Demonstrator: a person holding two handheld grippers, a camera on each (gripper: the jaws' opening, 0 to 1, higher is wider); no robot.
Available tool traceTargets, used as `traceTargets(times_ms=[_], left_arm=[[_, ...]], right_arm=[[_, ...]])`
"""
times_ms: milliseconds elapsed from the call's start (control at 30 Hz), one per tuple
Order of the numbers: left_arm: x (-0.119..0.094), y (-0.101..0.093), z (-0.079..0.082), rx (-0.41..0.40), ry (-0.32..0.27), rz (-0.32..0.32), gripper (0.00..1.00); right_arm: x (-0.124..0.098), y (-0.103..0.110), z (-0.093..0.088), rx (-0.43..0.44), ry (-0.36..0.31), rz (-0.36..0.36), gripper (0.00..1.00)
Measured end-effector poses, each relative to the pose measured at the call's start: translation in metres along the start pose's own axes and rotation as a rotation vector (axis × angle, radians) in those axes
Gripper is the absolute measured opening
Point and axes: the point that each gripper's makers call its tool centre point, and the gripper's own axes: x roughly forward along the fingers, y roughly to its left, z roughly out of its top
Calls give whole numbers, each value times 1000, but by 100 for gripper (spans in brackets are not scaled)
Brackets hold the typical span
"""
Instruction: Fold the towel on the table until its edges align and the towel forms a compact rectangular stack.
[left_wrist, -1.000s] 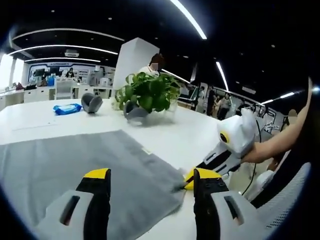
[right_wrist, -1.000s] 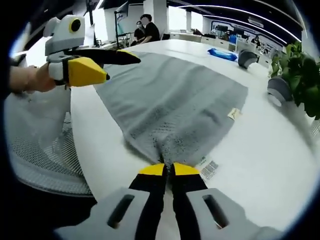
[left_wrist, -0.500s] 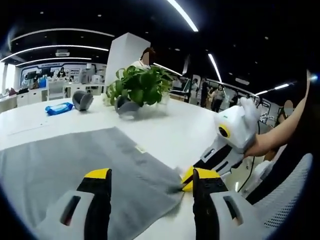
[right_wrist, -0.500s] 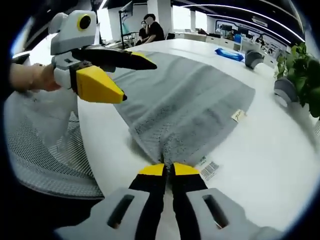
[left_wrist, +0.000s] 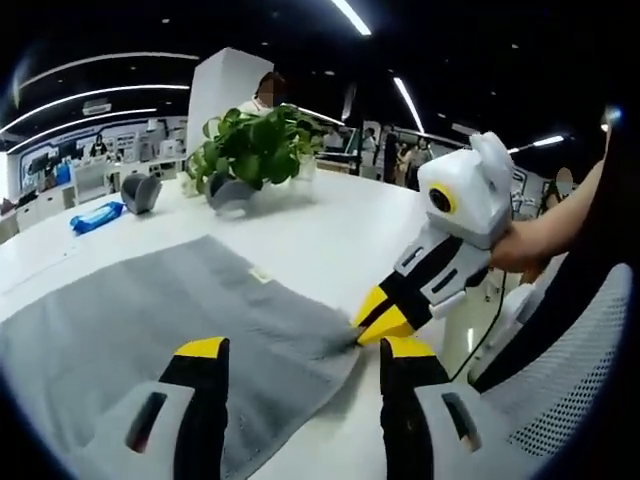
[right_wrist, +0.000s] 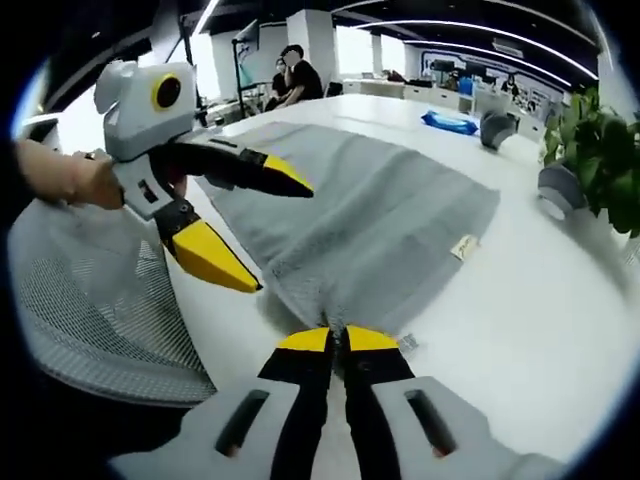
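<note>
A grey towel (left_wrist: 140, 330) lies spread on the white table (left_wrist: 330, 235). One near corner is pinched and raised slightly by my right gripper (left_wrist: 358, 335), which reaches in from the right. In the right gripper view, my right gripper (right_wrist: 335, 338) is shut on that corner of the towel (right_wrist: 370, 210). My left gripper (left_wrist: 300, 350) is open above the towel's near edge, close to the pinched corner. From the right gripper view, the left gripper (right_wrist: 284, 240) is held by a hand at the left. Its jaws are spread wide, with nothing between them.
A potted plant (left_wrist: 250, 150) stands at the table's far side, with grey cups (left_wrist: 140, 190) and a blue pack (left_wrist: 97, 217) beyond the towel. A mesh chair (right_wrist: 90, 300) sits against the table's near edge. People sit in the background (right_wrist: 295, 70).
My left gripper has moved closer to the pinched corner and tilted, its jaws now spread across the towel's near edge. My right gripper stays shut on the corner, raised slightly.
</note>
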Motion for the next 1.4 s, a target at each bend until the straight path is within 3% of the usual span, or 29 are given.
traceTargets(times_ms=[133, 200, 300, 400, 533, 700, 867, 967, 1133, 1300, 1400], left_arm=[[-1, -6, 0, 65, 9, -27, 42], [0, -13, -2, 135, 27, -55, 38], [2, -20, -5, 309, 57, -61, 37], [2, -23, 1, 479, 45, -37, 35], [-1, -20, 9, 595, 33, 3, 33], [-1, -15, 0, 611, 85, 3, 23], [-1, -14, -1, 622, 97, -1, 17], [-2, -12, -3, 631, 108, 4, 9], [-5, -2, 2, 562, 98, 36, 8], [-6, 0, 2, 512, 100, 47, 7], [-6, 2, 3, 460, 90, 50, 7]], right_arm=[[-4, 4, 11, -14, -20, 9, 1], [-4, 7, 18, -13, -30, 24, 1], [-1, 14, 26, -36, -33, 43, 1], [1, 20, 33, -43, -38, 61, 1], [2, 32, 45, -20, -62, 114, 1], [3, 40, 54, 13, -97, 149, 1], [4, 38, 57, 51, -126, 156, 2], [1, 39, 62, 162, -179, 191, 5], [-10, 23, 62, 332, -253, 185, 7], [-14, 3, 43, 157, -172, 62, 10], [-10, 12, 43, 157, -155, 96, 14]])
